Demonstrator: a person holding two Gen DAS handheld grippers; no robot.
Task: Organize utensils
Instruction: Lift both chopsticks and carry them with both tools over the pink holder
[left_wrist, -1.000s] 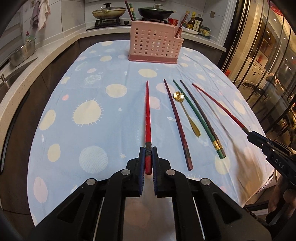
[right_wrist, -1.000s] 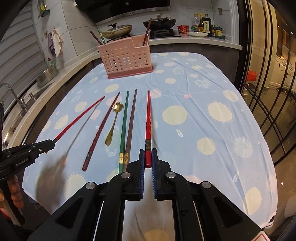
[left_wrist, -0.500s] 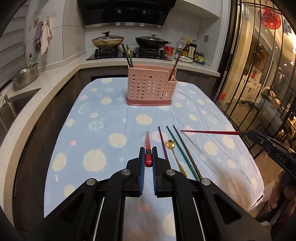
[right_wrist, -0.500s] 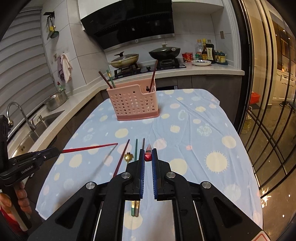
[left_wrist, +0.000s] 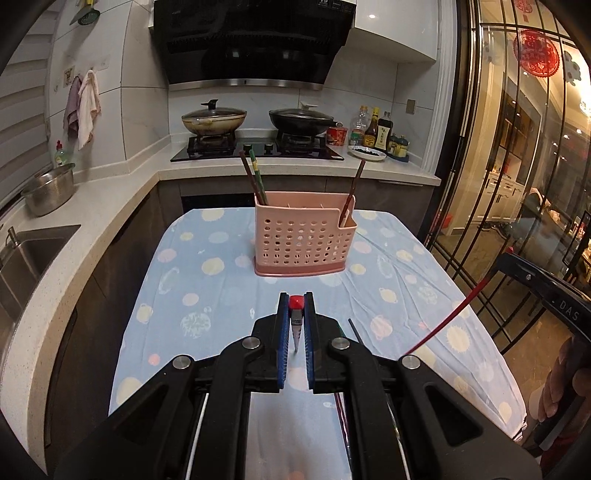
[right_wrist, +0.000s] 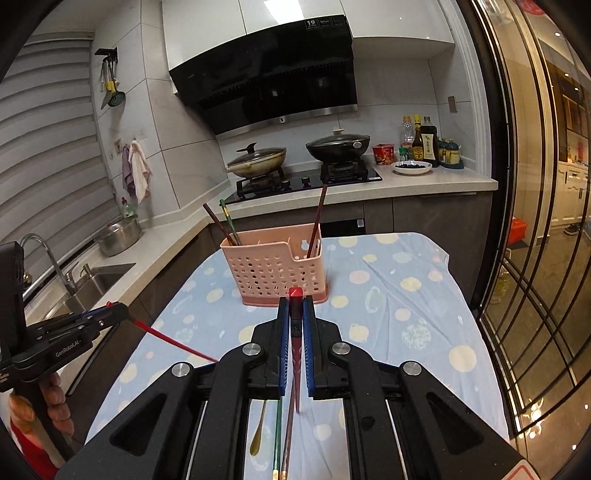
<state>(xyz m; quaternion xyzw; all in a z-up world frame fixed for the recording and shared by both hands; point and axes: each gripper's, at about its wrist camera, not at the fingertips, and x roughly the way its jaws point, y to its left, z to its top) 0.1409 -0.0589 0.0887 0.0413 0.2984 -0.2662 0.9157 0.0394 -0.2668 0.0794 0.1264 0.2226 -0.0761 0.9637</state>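
A pink perforated utensil holder (left_wrist: 304, 236) (right_wrist: 275, 271) stands at the far end of the blue dotted tablecloth, with three chopsticks standing in it. My left gripper (left_wrist: 296, 306) is shut on a red chopstick (left_wrist: 296, 302), lifted and hanging down between the jaws. My right gripper (right_wrist: 296, 301) is shut on another red chopstick (right_wrist: 296, 293), also lifted, tip down. Each gripper shows in the other's view, the left one (right_wrist: 110, 314) and the right one (left_wrist: 517, 266). A gold spoon (right_wrist: 258, 432), a green chopstick (right_wrist: 277, 435) and a brown chopstick (right_wrist: 287, 443) lie on the cloth below.
The table (left_wrist: 207, 280) is ringed by a counter with a sink (left_wrist: 29, 254), a steel bowl (left_wrist: 50, 188), a stove with two pans (left_wrist: 214, 122) and bottles (left_wrist: 376, 133). A glass partition with black bars (left_wrist: 509, 184) runs along the right.
Both grippers have lifted their red chopsticks off the cloth and tilted up, so the chopsticks now hang tip down. The holder now sits straight ahead.
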